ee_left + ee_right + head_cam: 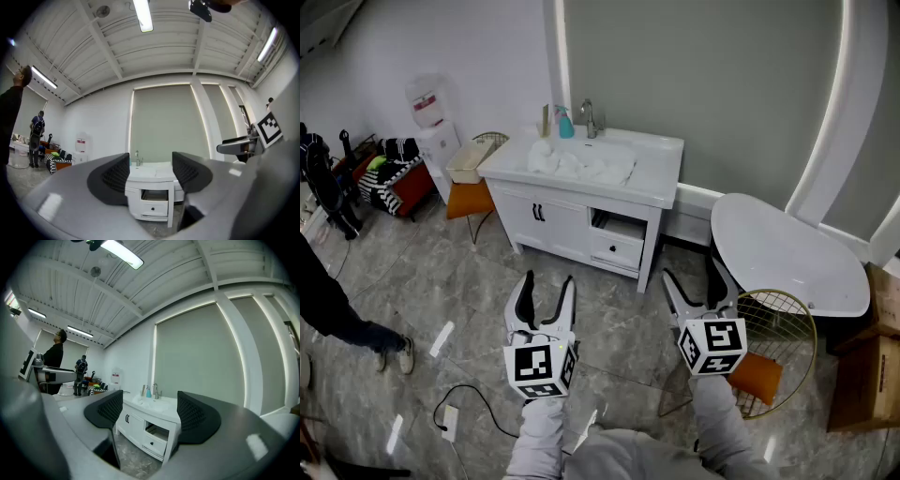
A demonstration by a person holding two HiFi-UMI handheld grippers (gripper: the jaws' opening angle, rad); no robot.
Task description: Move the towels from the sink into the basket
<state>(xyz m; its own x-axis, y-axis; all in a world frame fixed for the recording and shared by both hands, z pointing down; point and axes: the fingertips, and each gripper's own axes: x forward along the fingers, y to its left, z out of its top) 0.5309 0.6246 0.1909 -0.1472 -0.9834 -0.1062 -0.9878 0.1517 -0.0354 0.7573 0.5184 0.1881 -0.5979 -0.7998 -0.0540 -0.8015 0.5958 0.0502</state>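
White towels [581,165] lie heaped in the sink [652,150] of a white vanity at the far side of the room. A gold wire basket [811,347] with an orange bottom stands on the floor at the right. My left gripper [547,283] and right gripper [694,281] hover side by side over the floor, well short of the vanity. Both stand open with nothing between their jaws. In the left gripper view the open gripper [151,172] frames the vanity [151,197]. The right gripper [150,414] likewise frames the vanity [149,430] and the towels [153,404].
A vanity drawer [619,240] hangs open. A faucet [589,118] and a blue bottle [564,123] stand behind the sink. A white tub [787,253] sits right of the vanity, cardboard boxes [872,366] beyond. A second wire basket [492,141], a person [333,309] and a floor cable [455,420] are left.
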